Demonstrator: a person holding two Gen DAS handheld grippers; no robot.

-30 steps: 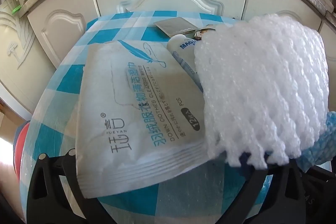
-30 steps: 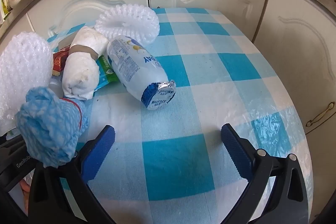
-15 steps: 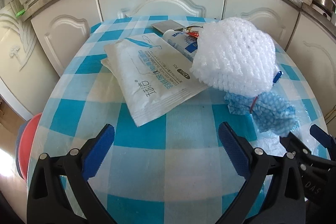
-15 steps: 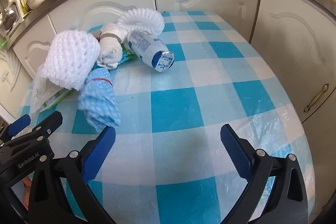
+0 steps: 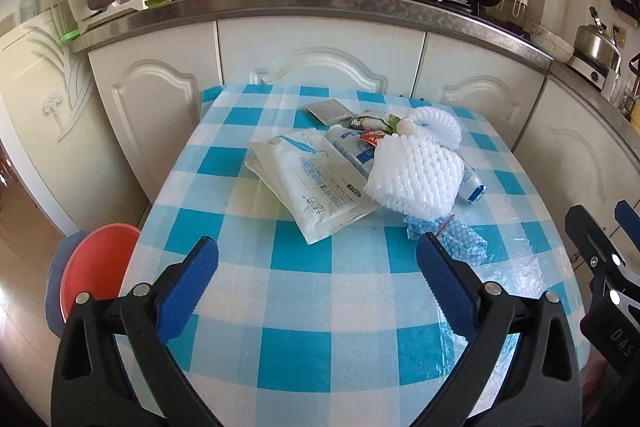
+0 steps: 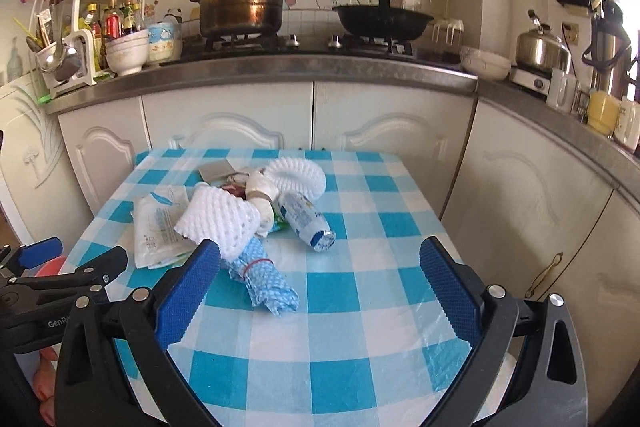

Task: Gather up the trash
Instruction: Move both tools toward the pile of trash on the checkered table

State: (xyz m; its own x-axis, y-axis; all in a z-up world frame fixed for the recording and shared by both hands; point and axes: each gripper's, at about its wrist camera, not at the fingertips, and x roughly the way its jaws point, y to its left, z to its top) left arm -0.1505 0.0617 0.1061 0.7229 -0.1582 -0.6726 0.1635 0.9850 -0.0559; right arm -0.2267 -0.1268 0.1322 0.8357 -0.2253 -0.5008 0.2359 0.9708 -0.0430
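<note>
A pile of trash lies on the blue-checked table (image 5: 320, 307): a white wipes packet (image 5: 316, 183), a white foam net (image 5: 416, 175), a rolled blue cloth (image 5: 456, 239), a plastic bottle (image 6: 308, 219), a second foam net (image 6: 296, 175) and small wrappers (image 5: 372, 123). My left gripper (image 5: 316, 263) is open and empty, above the table's near part, short of the pile. My right gripper (image 6: 320, 267) is open and empty, near the blue cloth (image 6: 264, 279).
A red and blue stool (image 5: 88, 275) stands left of the table. White cabinets (image 6: 312, 123) and a counter with a pot (image 6: 244, 3), a wok (image 6: 380, 15) and bowls lie behind the table. More cabinets (image 6: 560, 227) run along the right.
Both grippers have pulled back and up from the pile, so the trash now looks smaller and farther. The foam net and blue cloth lie on the table, not against the left gripper.
</note>
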